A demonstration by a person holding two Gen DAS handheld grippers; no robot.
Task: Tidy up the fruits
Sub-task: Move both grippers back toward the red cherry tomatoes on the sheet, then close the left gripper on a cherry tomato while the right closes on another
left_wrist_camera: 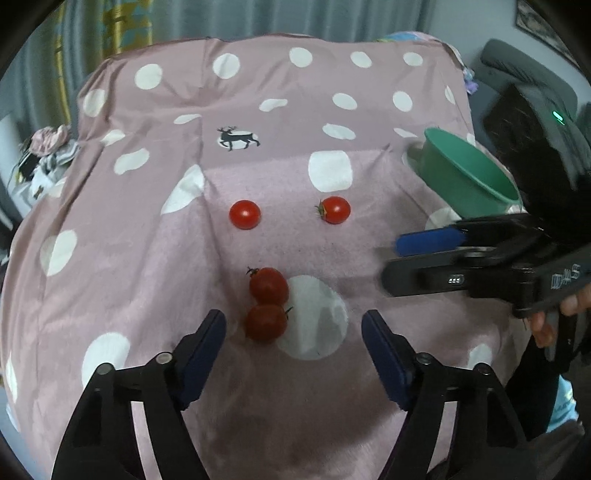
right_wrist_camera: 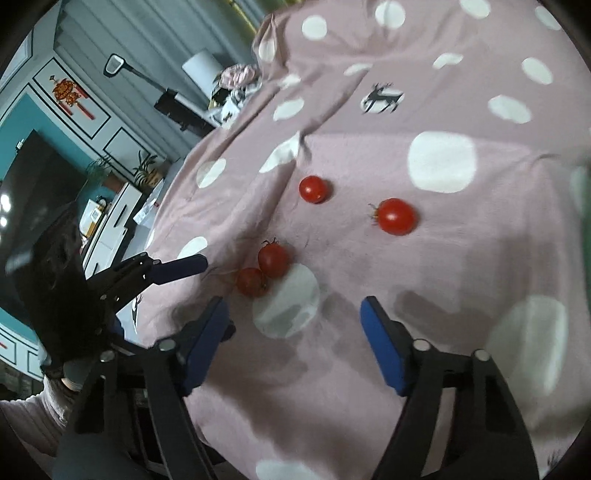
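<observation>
Left tongs (left_wrist_camera: 293,326) open over pink dotted cloth (left_wrist_camera: 295,92); curtains (left_wrist_camera: 221,18) behind.

I see a raised surface covered by a pink cloth (left_wrist_camera: 155,266) with white dots and one deer print (left_wrist_camera: 238,138). Four cherry tomatoes lie directly on the cloth. Far tomato A (left_wrist_camera: 245,214) and far tomato B (left_wrist_camera: 334,209) sit apart, side by side. Near tomato C (left_wrist_camera: 269,285) and near tomato D (left_wrist_camera: 266,322) touch each other at the edge of a white dot. A green bowl (left_wrist_camera: 469,173) stands at the right edge; I cannot tell whether it rests on the cloth.
</observation>
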